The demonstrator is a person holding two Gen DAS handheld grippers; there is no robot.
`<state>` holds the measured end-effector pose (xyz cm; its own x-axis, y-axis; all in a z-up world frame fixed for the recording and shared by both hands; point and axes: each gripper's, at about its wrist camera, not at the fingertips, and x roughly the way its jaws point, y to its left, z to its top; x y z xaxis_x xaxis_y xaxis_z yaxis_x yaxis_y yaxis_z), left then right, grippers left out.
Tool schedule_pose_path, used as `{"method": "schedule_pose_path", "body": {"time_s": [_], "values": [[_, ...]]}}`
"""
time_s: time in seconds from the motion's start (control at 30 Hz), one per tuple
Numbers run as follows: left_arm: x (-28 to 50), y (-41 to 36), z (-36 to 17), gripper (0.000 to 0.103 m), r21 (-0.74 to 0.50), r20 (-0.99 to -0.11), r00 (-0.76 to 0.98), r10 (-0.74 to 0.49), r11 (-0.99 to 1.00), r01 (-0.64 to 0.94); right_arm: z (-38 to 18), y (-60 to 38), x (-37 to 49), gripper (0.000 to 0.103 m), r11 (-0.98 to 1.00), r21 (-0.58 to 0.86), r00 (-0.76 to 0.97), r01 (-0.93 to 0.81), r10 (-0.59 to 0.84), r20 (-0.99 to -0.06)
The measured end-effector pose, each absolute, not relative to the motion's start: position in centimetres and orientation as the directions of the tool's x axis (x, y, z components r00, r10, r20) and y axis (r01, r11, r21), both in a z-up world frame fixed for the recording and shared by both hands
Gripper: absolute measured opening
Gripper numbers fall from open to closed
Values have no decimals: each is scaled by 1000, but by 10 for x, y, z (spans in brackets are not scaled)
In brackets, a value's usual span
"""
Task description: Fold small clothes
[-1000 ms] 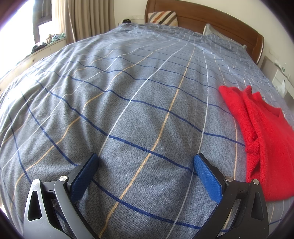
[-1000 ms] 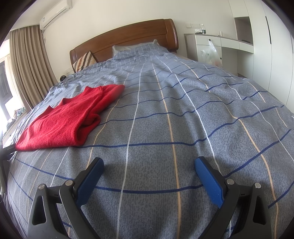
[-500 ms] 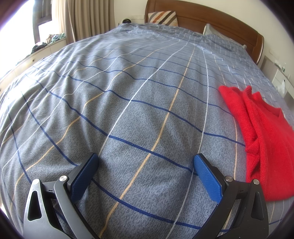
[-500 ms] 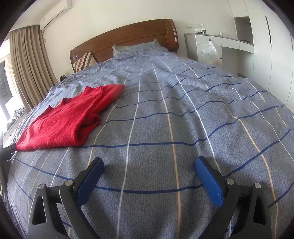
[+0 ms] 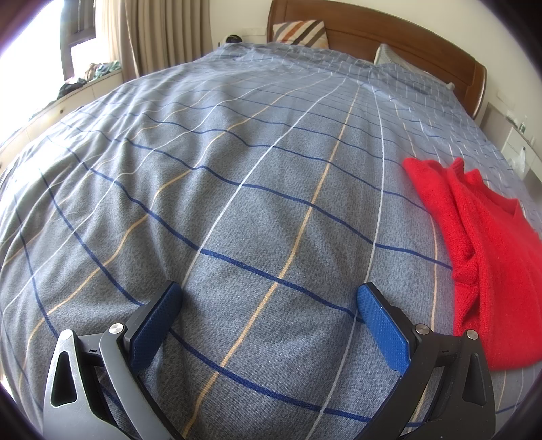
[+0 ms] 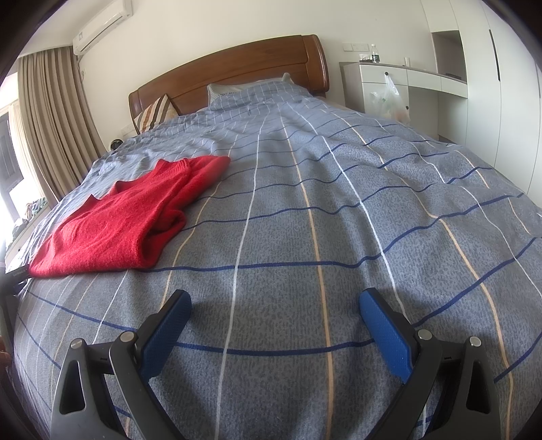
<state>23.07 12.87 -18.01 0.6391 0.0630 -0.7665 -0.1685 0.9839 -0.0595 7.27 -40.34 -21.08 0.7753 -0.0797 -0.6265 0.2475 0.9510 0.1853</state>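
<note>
Bedroom with a wide bed [image 5: 257, 189] under a grey-blue checked cover fills the left wrist view; a wooden headboard [image 5: 389, 37] and a striped pillow [image 5: 299, 32] stand at the far end, curtains [image 5: 152, 34] far left. The left claw [image 5: 269, 304] hangs low over bare cover, its blue pads spread wide and holding nothing. A red sweater [image 5: 487, 250] lies folded on the cover at the right, just beside the claw's right finger.

From the right wrist view, the same bed [image 6: 338, 210] runs to the headboard [image 6: 237, 71], with white cabinets [image 6: 474, 67] at the far right. The right claw [image 6: 272, 306] is likewise wide apart and empty above the cover. The red sweater [image 6: 122, 226] lies to the left, apart from the claw.
</note>
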Motion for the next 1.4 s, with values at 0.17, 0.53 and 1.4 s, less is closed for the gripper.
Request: {"method": "schedule_pose_path", "body": {"time_s": [0.17,0.53,1.4], "values": [[231,129,-180,103,-60,-767,639,63,984,-169,-211,-403,73,99,951,185,775,248,-80,-627],[231,128,-180,103,-63,-767,639,60,984,-168,-211,-403,73,99,951,185,775,248,-80,-626],[149,118,-178,103,-123,-701,696,-155,988,96,-189,-378,272,10,814,542,529,210,371,-763]]}}
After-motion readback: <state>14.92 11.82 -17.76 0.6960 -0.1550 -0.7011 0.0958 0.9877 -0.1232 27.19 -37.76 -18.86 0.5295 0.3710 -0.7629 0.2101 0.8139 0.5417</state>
